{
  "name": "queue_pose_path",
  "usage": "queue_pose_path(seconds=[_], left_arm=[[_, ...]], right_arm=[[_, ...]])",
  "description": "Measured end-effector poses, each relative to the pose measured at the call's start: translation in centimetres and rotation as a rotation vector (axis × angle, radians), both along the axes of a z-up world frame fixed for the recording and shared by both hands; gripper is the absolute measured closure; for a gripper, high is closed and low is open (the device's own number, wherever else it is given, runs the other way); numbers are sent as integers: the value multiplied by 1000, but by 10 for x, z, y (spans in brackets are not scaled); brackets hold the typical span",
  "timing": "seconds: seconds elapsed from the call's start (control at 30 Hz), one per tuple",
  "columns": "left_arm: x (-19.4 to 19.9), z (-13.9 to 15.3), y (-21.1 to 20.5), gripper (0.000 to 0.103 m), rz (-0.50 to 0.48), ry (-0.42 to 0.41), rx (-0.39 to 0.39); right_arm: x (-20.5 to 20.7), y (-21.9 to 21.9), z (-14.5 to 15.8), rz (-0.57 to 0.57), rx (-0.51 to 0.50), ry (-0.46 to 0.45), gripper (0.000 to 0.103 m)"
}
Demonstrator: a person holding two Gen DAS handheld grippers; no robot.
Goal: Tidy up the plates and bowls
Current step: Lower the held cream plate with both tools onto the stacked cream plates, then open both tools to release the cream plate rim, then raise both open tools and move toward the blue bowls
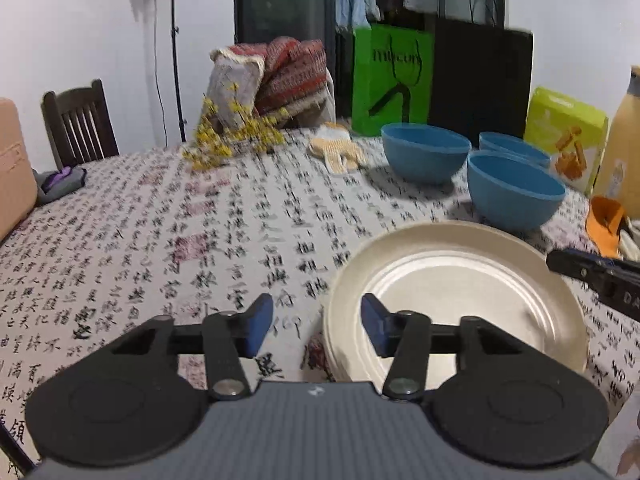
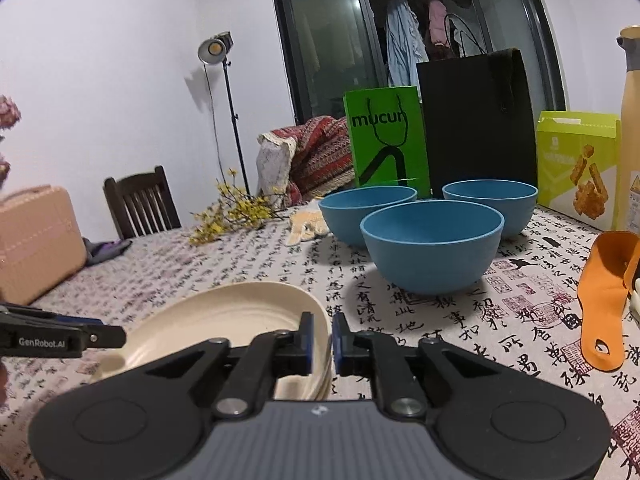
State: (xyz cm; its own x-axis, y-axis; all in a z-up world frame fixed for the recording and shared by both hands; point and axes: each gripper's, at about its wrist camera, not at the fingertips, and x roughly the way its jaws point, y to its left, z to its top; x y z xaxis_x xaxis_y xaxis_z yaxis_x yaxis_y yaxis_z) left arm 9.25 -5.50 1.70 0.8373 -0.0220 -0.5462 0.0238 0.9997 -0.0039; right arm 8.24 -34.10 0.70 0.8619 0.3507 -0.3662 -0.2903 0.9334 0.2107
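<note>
I read "mucun" in black on the green paper bag [image 2: 385,140] at the far edge of the bench [image 2: 460,320]; from the left wrist the same word is smeared. "GenRobot.AI" is printed in white on the left hand-held gripper [image 2: 100,337] where it pokes in at the left of the right-wrist view. The bench's cloth is covered with black calligraphy and red seal stamps that I cannot make out. The yellow-green snack box [image 2: 576,168] has small print too fine to read.

My left hand-held gripper [image 1: 316,326] stands open, its blue pads apart, with the near-left rim of the stack of cream plates [image 1: 460,280] lying between them and neither pad pressing on it. My right hand-held gripper [image 2: 322,340] shows only a narrow gap, straddling the right rim of that same stack; I cannot tell whether the pads pinch it.

The plates rest on the bench just before me. Three blue bowls [image 2: 432,248] stand upright beyond them, close together, in front of the black bag [image 2: 476,120].

The tall tan bottle [image 2: 630,128] is cut off by the frame edge, as is the orange silicone piece [image 2: 604,300]. The left-wrist picture is blurred throughout.
</note>
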Motion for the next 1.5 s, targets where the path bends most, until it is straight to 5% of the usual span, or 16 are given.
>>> queue_pose_path(seconds=[0.07,0.13,0.27,0.3,1.5], left_arm=[[-7,3,5,17,12,-41,-10],[-15,6,11,4,17,-84,-27],[-31,10,18,0,31,-153,-37],[-34,10,19,0,35,-162,-37],[-99,-3,30,0,76,-220,-33]], right_arm=[[-3,-4,2,9,22,-4,67],[-7,-8,3,21,40,-9,51],[-17,-14,4,44,57,-31,5],[-20,-16,4,52,63,-35,1],[-78,-24,0,26,39,-58,0]])
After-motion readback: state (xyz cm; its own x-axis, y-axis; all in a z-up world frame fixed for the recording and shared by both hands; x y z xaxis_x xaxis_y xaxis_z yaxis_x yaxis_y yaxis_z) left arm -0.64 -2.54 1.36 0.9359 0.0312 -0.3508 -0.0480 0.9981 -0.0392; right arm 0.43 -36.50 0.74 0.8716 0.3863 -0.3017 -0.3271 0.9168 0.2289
